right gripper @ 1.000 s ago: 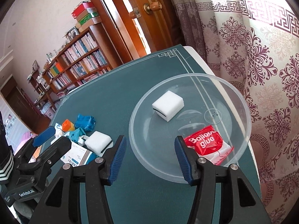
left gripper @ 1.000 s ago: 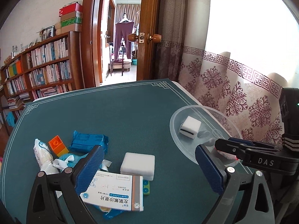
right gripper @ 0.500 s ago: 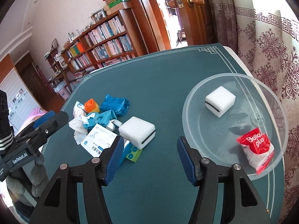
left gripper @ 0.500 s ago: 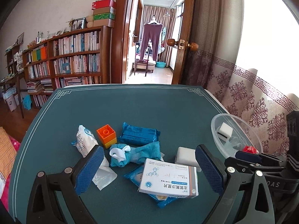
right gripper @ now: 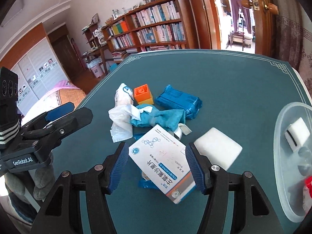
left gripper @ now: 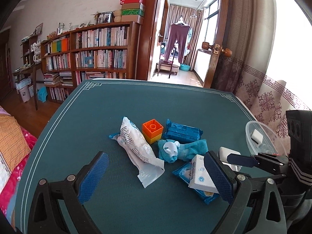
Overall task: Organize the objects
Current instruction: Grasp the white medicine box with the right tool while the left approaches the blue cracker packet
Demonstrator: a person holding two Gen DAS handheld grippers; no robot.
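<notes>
A pile lies on the green table mat [right gripper: 234, 81]: a white medicine box [right gripper: 161, 163], a white sponge block [right gripper: 216, 152], a teal cloth [right gripper: 158, 117], a blue wipes pack [right gripper: 178, 99], an orange-and-yellow toy brick [right gripper: 142, 94] and a clear plastic packet [left gripper: 136, 148]. My right gripper [right gripper: 157, 167] is open, its pads on either side of the medicine box. My left gripper [left gripper: 156, 175] is open and empty, near the clear packet. A clear plastic bowl [right gripper: 276, 156] at the right holds a small white block [right gripper: 297, 133] and a red packet [right gripper: 309, 187].
A bookshelf [left gripper: 93, 58] and an open doorway [left gripper: 181, 44] stand beyond the table's far edge. A patterned curtain [left gripper: 269, 101] hangs on the right. A bed [left gripper: 11, 140] lies to the left, below table level.
Both grippers swung left, away from the bowl toward the pile. The right gripper now straddles the medicine box; the left faces the clear packet.
</notes>
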